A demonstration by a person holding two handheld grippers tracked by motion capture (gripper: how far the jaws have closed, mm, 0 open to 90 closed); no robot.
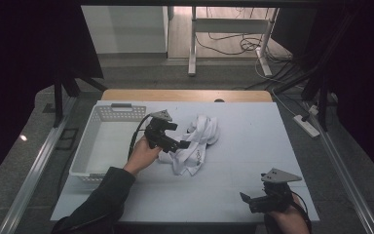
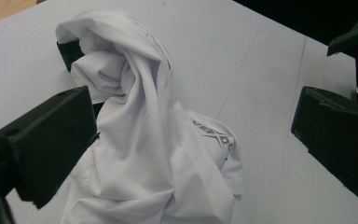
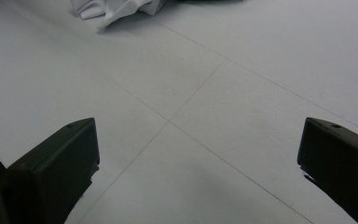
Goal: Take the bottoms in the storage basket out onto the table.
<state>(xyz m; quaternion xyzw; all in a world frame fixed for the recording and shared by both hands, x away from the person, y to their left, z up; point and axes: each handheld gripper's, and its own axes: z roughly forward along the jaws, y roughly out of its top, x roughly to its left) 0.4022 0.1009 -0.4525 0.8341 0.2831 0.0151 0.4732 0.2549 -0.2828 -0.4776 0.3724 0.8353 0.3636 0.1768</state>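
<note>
Right gripper (image 1: 247, 199) (jaws apart) faces crumpled white shirt (image 1: 195, 144).

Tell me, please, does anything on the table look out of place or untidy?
Yes. The white garment lies crumpled in a heap on the table, beside the white basket, not inside it. The left gripper, jaws open, is at its edge. The right gripper is open near the front edge. Nothing looks spilled or damaged.

My counter (image 1: 253, 161) carries a white basket (image 1: 90, 146) along its left edge and a crumpled white shirt (image 1: 197, 144) mid-counter.
</note>
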